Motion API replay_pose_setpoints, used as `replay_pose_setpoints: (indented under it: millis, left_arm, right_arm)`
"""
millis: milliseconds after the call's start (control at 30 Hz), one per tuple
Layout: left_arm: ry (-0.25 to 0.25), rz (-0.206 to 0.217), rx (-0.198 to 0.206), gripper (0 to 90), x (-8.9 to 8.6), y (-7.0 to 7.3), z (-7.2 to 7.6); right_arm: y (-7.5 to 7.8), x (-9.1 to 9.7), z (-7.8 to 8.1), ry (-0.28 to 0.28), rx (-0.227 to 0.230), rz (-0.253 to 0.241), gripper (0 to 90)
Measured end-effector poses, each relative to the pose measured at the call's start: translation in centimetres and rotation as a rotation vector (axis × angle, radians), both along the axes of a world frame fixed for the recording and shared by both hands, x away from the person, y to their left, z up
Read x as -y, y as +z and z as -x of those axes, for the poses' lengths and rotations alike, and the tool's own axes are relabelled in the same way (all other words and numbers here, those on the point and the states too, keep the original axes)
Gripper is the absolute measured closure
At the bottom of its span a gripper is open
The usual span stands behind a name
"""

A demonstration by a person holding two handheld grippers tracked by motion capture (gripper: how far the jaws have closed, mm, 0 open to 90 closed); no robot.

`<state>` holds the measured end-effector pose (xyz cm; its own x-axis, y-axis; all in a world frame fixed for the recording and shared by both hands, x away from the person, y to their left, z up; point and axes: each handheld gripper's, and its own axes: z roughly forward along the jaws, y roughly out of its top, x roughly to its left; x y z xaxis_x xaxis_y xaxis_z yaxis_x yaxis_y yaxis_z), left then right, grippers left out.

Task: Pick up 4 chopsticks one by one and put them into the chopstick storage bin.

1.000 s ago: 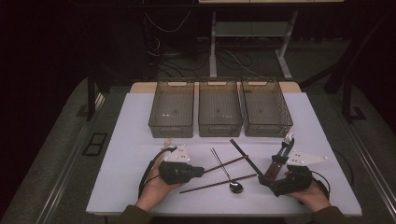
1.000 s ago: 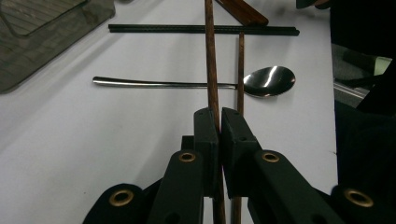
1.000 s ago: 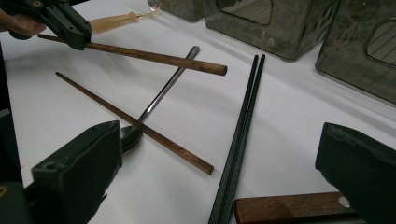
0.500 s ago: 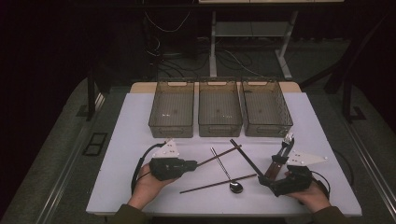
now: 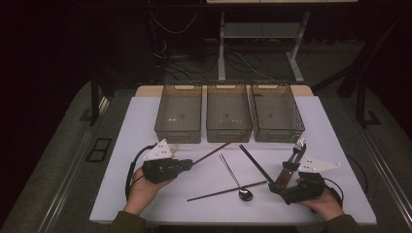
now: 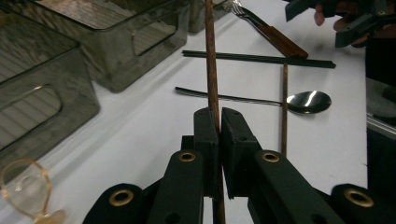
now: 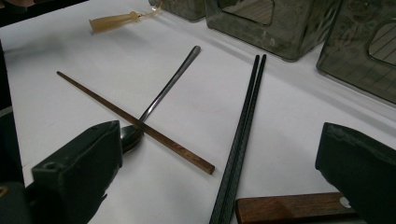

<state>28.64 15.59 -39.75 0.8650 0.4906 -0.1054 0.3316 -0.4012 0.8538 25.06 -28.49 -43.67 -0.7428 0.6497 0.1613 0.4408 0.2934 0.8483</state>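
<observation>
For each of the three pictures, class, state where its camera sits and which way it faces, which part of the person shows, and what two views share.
High view: above the person's side, facing forward and down on the white table; both hands and grippers show.
Left gripper view: on the left gripper, looking along shut jaws that clamp a brown wooden chopstick.
Right gripper view: on the right gripper, looking between open jaws across the table.
Shared: both gripper views show the steel spoon and the black chopstick pair.

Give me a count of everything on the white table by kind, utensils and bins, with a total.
Brown chopsticks: 2, one in the left gripper, one lying
Black chopsticks: 2
Spoon: 1
Fork: 1
Clear bins: 3
Total: 9
</observation>
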Motion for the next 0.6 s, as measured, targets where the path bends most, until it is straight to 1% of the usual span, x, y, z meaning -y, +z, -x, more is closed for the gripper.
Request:
replay_pose_setpoints:
  millis: [200,267,400,600]
  left_arm:
    - [0.023,-0.002,0.006,84.3,-0.7,0.1,-0.2]
    - [0.036,0.008,0.007,84.3,-0.9,0.1,-0.3]
    - [0.054,0.006,0.013,84.3,-1.3,0.3,-0.4]
    - [0.081,0.006,0.027,84.4,-1.9,0.5,-1.0]
  right_arm:
    - [0.0,0.0,0.0,0.002,0.0,-0.001,0.9]
    - [0.0,0.0,0.0,0.002,0.0,-0.001,0.9]
    - [0.0,0.0,0.0,0.001,0.0,0.0,0.9]
    - [0.0,0.0,0.0,0.0,0.0,0.001,0.9]
